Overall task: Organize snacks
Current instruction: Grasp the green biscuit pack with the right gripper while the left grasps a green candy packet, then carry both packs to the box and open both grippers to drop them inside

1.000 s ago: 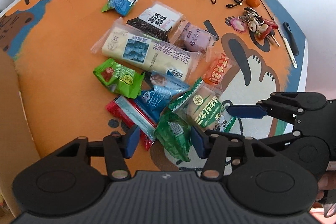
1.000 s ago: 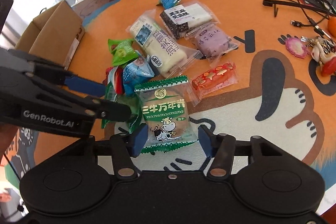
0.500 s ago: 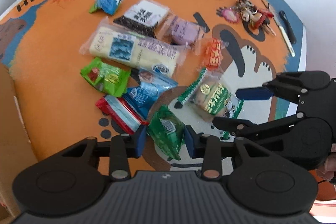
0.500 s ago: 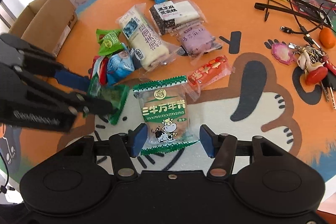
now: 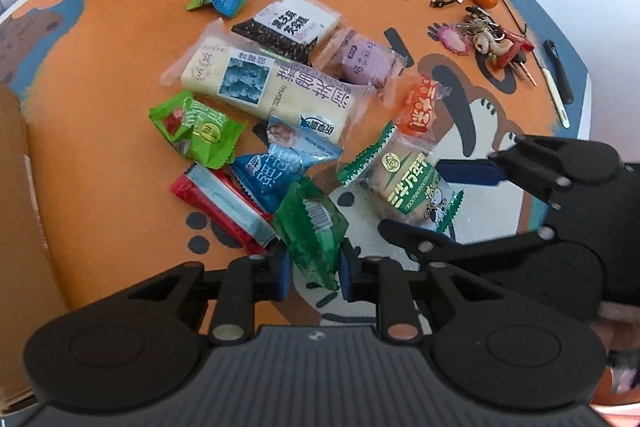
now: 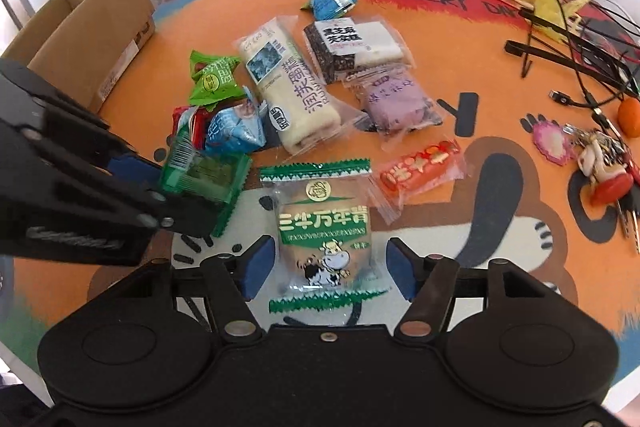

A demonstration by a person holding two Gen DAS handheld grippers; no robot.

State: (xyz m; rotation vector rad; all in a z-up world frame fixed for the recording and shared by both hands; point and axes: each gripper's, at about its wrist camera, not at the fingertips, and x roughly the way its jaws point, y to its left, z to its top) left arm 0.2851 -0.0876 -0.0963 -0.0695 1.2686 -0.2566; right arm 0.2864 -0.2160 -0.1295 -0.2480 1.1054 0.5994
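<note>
1. The left gripper [image 5: 314,273] is pinching a dark green snack packet [image 5: 310,231] between its blue pads, jaws drawn narrow against the crinkled, glossy foil; a white barcode patch is showing on the packet's top face.
2. In the right wrist view this packet [image 6: 202,173] is sitting at the left gripper's tip, just left of the cow-print biscuit packet [image 6: 326,227]; whether it is touching the table I cannot tell.
3. The right gripper [image 6: 330,269] is holding its jaws wide, one blue pad on each side of the biscuit packet, which is lying flat on the round table [image 6: 520,267] with zigzag green-edged seals at both ends and a clear window over a tan biscuit.
4. Beyond it, more wrapped snacks are lying clustered: a long cream roll cake [image 6: 292,99], a purple pastry pouch [image 6: 394,105], an orange-red sausage stick [image 6: 420,167], a crumpled blue packet [image 6: 234,129] and a light green packet [image 6: 212,79].
5. A brown cardboard box [image 6: 88,23] is standing at the table's left edge.
</note>
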